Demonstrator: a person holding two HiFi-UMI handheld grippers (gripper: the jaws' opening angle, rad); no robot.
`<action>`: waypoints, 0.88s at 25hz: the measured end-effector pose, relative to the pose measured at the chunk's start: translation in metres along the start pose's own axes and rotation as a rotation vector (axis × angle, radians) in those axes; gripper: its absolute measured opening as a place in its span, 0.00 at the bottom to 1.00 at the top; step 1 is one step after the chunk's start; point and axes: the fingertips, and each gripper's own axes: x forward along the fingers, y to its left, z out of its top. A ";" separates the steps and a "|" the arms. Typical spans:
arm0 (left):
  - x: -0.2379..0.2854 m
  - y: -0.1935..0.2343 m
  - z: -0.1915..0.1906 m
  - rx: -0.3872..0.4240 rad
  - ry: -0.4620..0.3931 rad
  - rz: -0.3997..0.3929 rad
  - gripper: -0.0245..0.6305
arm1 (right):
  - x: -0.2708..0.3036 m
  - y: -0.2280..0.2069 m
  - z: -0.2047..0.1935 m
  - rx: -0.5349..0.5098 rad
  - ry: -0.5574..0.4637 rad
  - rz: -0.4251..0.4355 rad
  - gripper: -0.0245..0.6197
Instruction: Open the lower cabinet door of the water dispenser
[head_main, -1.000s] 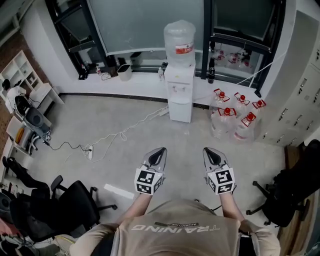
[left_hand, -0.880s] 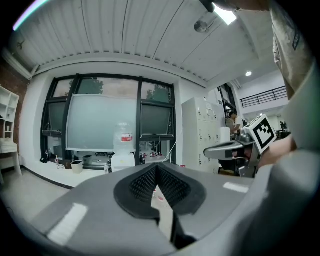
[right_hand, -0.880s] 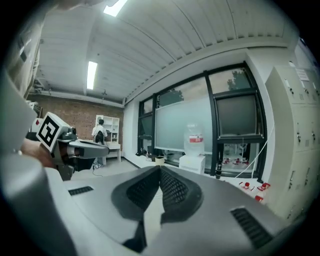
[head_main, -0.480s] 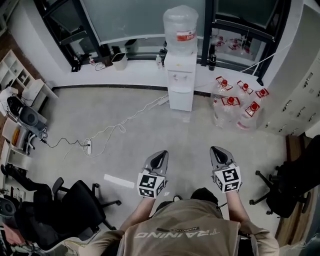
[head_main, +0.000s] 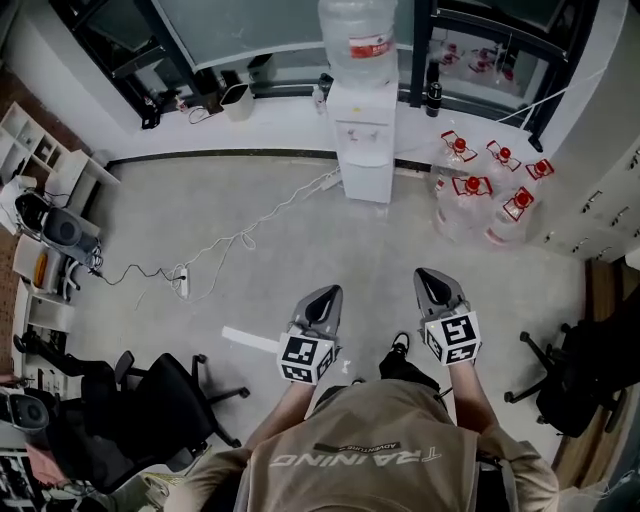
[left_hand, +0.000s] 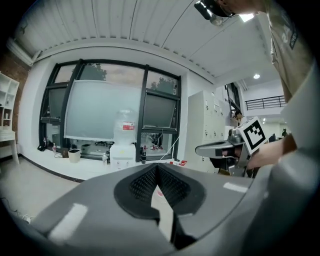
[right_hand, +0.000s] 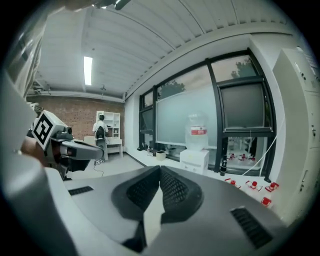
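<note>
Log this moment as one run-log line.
stage: pre-contact | left tool: shut, empty | right tool: shut, empty | water dispenser: ahead, untouched | lower cabinet door: closed

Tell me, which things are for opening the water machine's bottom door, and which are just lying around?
For the job:
- dispenser
- lower door, still closed
- left gripper
- right gripper

Just lying about:
- water jugs
- power strip
- chair
- bin
</note>
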 end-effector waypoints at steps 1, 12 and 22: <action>0.012 -0.001 0.007 0.007 -0.002 0.003 0.03 | 0.005 -0.010 0.001 0.000 -0.006 0.008 0.05; 0.143 -0.032 0.053 0.096 0.029 -0.035 0.03 | 0.037 -0.149 -0.030 0.102 0.010 -0.023 0.05; 0.227 -0.050 0.041 0.156 0.099 -0.095 0.03 | 0.070 -0.211 -0.039 0.067 -0.007 -0.074 0.05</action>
